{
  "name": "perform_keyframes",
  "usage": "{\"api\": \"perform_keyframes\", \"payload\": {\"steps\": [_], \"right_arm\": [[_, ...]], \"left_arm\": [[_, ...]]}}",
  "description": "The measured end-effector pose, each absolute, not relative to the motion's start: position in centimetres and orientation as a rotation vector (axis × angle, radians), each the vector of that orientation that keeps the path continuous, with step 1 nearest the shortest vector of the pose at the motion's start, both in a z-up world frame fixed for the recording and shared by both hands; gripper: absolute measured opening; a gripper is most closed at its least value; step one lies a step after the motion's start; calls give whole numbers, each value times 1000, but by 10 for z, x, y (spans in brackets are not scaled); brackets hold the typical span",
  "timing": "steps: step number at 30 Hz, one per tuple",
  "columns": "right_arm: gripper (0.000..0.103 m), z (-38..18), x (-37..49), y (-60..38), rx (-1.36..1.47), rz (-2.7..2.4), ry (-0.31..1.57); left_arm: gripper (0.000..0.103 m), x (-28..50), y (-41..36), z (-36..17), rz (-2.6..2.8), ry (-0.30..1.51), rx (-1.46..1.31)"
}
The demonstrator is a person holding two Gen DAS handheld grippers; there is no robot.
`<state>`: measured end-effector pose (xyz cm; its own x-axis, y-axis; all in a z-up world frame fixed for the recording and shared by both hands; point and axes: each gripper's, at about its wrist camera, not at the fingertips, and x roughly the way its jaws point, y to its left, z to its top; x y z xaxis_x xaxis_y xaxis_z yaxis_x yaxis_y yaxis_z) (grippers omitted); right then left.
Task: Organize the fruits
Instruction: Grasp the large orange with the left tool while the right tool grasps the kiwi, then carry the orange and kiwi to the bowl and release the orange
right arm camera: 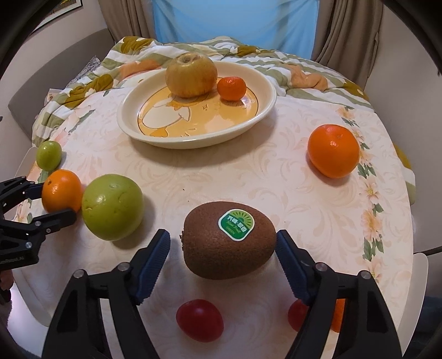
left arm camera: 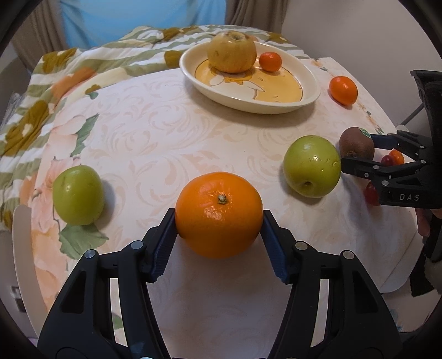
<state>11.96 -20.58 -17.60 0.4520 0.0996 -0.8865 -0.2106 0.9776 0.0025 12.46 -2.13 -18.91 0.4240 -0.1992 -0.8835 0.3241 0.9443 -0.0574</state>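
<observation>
Both tongs straddle fruit: left tongs [left arm camera: 219, 234] grip the orange [left arm camera: 219, 214], right tongs [right arm camera: 222, 265] gape around the kiwi [right arm camera: 229, 240].

Round table [right arm camera: 276, 176] under a pale cloth with faint scroll pattern, flowers printed along its rim. Beyond the far edge, a rumpled quilt [right arm camera: 290, 66], striped green and white with ochre and orange flowers. Behind it a window [right arm camera: 234, 24] glowing pale blue, brown curtains [right arm camera: 348, 30] on both sides. Plain off-white walls [left arm camera: 345, 24]. Grey cushioned seat [right arm camera: 55, 74] at left. Light soft, even.
</observation>
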Motion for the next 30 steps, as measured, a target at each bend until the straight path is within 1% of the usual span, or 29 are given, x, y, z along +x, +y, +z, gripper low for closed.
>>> {"api": "perform_keyframes", "payload": {"steps": [1,3,11,17,30], "right_arm": [[71,-176,119,-206,-118,187,1083],[61,-175,120,-206,-132,177,1081],[61,-171,119,-207,-115,179,1076],[61,-154,114,-201,-109,179,1052],[61,-83,104,-186,-88,172,958]], "left_arm": [[67,124,-21,-189,-326,1085,127],[67,123,-20,-189,-322,1085,123],[67,120,-13,-182,-305,1068,112],[67,117,-6,-165,-297,1041,98],[67,112,13,-90,-280,925,59]]}}
